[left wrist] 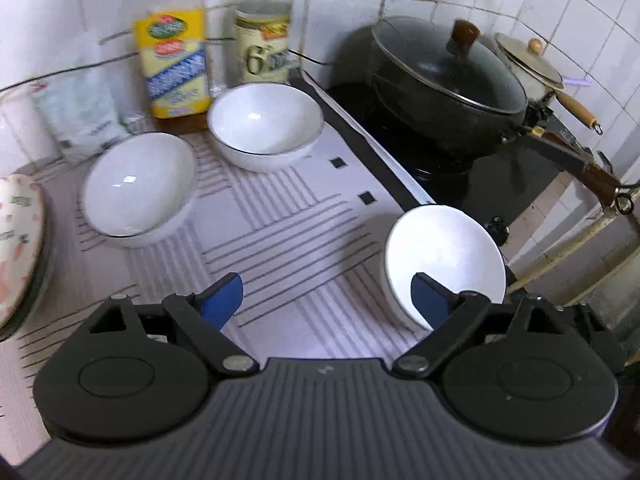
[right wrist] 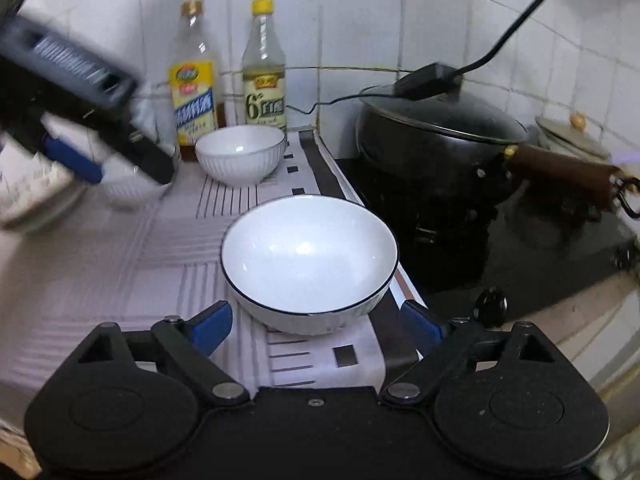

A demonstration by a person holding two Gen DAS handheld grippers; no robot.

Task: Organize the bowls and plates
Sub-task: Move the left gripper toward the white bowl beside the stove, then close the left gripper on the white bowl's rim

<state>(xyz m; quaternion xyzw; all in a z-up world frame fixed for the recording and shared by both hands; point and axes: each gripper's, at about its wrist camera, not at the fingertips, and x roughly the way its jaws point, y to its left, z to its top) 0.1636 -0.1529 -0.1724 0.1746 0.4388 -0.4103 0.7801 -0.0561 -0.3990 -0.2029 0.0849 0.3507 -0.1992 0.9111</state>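
progress: early, nothing stacked | three white bowls point(left wrist: 264, 124) point(left wrist: 138, 184) point(right wrist: 310, 260) apart on counter point(left wrist: 280, 216), nearest by stove-side edge | left gripper point(left wrist: 326, 300), right gripper point(right wrist: 316, 320) spread wide, empty | left: gather, stack

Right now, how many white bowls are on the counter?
3. One by the stove edge, nearest the right gripper; one at the back in front of the bottles; one to the left, near the left gripper. More may sit outside both views.

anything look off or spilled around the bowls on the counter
Nothing spilled or broken. The three white bowls sit upright and empty, spread apart on the patterned mat; the one nearest the stove sits close to the mat's edge.
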